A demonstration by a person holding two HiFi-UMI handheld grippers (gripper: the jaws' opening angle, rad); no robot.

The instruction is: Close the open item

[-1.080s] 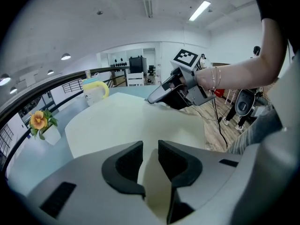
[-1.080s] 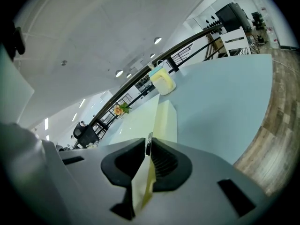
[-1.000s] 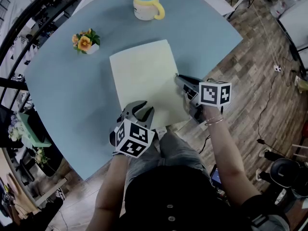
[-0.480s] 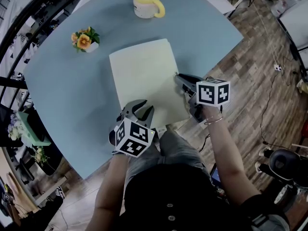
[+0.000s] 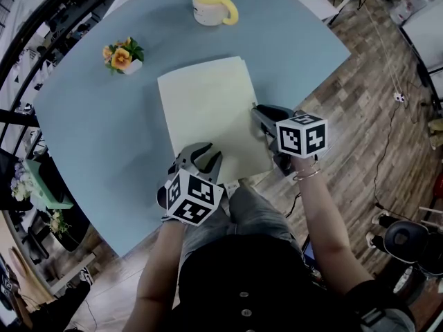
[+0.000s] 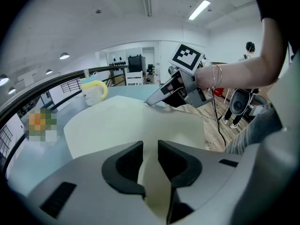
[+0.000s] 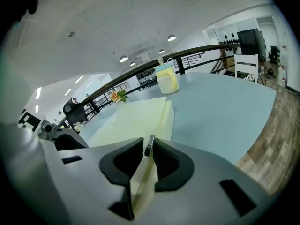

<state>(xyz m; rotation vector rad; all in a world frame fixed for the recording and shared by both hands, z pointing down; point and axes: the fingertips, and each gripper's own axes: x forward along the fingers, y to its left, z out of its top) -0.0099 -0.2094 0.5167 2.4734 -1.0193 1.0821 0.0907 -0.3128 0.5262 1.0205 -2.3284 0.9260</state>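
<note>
The folder [image 5: 208, 113] lies flat on the table [image 5: 90, 123], long axis running away from the person. Its right edge is between the right gripper's [image 5: 255, 109] opening jaws — nearer. The left gripper [image 5: 205, 153] is narrowly parted over the near edge — nothing clamped.

Head view looks steeply down on the desk [image 5: 90, 116]; both gripper views skim low across it (toward one and eleven o'clock), sharing the pale book [image 5: 208, 109] and mug [image 5: 210, 11].
</note>
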